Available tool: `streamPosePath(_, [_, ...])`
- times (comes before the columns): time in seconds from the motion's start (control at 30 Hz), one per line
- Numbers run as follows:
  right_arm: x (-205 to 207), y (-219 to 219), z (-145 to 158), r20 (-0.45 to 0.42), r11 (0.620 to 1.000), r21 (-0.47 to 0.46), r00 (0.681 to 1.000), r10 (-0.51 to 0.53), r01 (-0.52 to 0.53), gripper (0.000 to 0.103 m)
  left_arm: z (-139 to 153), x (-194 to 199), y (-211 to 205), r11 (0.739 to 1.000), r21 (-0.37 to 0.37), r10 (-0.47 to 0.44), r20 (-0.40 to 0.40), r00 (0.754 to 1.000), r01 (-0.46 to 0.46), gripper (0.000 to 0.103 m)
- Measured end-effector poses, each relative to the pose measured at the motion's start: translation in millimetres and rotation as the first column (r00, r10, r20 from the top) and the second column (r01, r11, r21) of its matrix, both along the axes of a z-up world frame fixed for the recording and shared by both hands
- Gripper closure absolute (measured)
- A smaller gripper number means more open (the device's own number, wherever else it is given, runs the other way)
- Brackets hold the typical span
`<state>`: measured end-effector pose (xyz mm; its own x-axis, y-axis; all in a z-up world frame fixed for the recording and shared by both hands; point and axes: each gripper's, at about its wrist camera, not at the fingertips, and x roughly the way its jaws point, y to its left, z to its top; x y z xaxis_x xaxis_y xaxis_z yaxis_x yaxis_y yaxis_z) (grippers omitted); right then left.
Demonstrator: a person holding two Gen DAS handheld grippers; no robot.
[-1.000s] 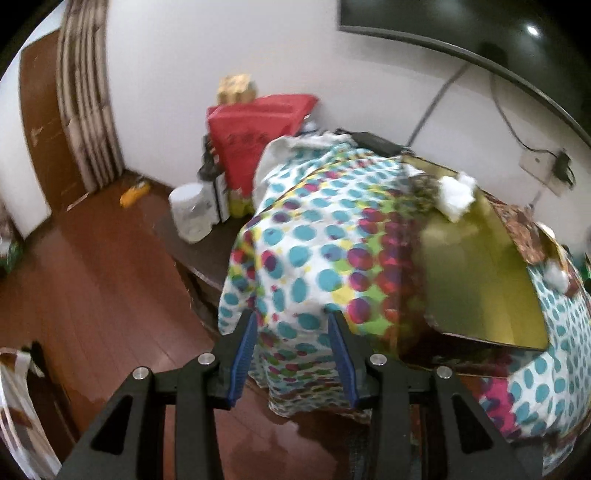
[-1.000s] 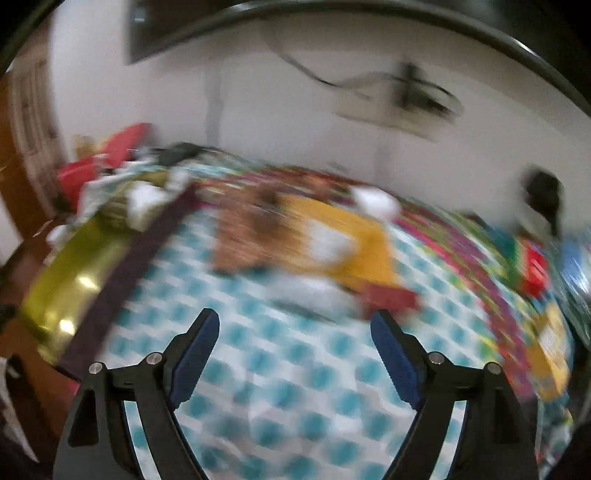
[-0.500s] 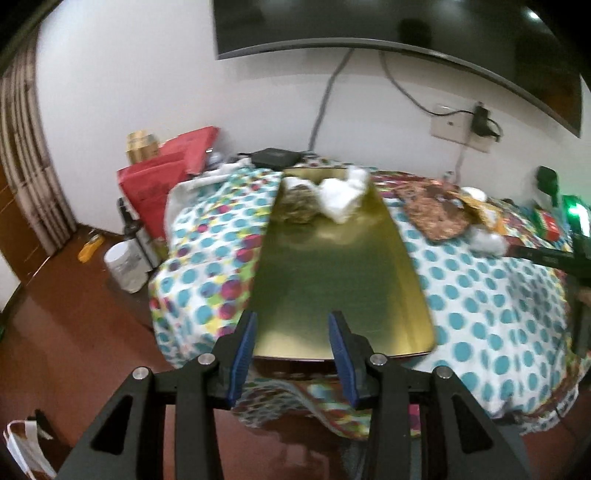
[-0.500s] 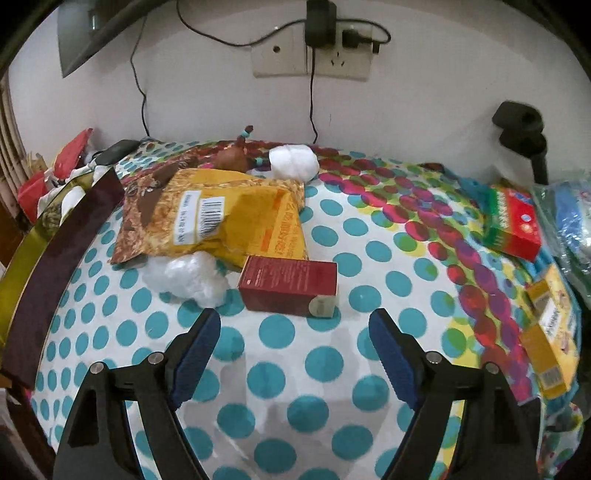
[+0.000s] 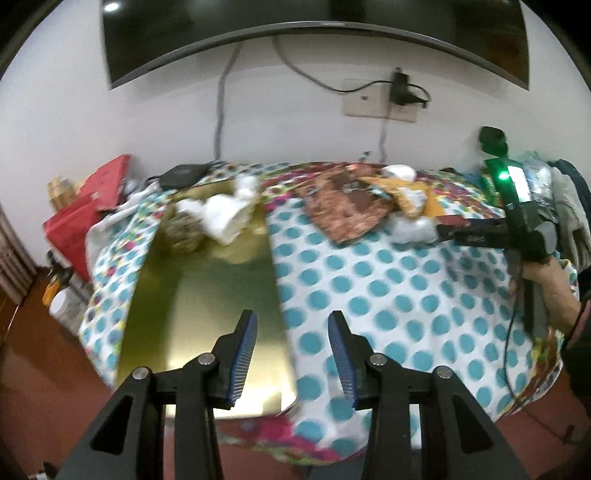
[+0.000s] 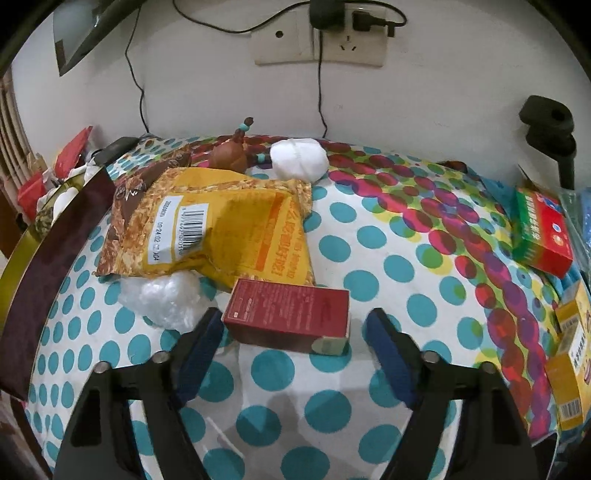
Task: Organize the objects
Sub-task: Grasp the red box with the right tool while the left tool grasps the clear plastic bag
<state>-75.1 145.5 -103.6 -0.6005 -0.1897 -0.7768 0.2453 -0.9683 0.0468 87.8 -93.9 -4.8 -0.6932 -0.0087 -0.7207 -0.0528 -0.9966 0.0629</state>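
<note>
**Right jaws narrowing around the red box; left jaws spread and empty**

The right gripper has its jaws spread to either side of a dark red box and has just been closing them. The box lies between the blue pads, with a gap visible on both sides, so nothing is pinched. The left gripper holds its jaws partly spread with nothing between them, above the near right edge of a gold tray.

The tabletop is covered by a white cloth with teal dots and a band of red and purple ones. Just beyond the right jaws, past the red box, lies a yellow snack bag; a crumpled clear plastic wad sits to the left of the jaws, touching the bag's near edge. Farther off are a white ball of wrapping and a small brown figure. Well to the right sit a green and red carton and a yellow carton.

Behind stands a white wall with a socket plate, plugged cables, and a dark screen mounted above. A hand grips the right gripper's handle.
</note>
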Motion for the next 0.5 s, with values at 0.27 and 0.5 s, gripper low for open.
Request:
streamPosePath(0.27, [1, 5, 1, -0.049, 0.999, 0.048, 0.999, -0.02, 0.023, 0.041, -13, -59, 51, 0.989, 0.08, -0.124, 0.015, 0.992, 0.122, 0.062])
streamPosePath(0.5, [2, 46, 1, -0.042, 0.993, 0.024, 0.993, -0.114, 0.115, 0.041, -32, -100, 100, 0.969, 0.156, -0.202, 0.063, 0.977, 0.19, 0.062])
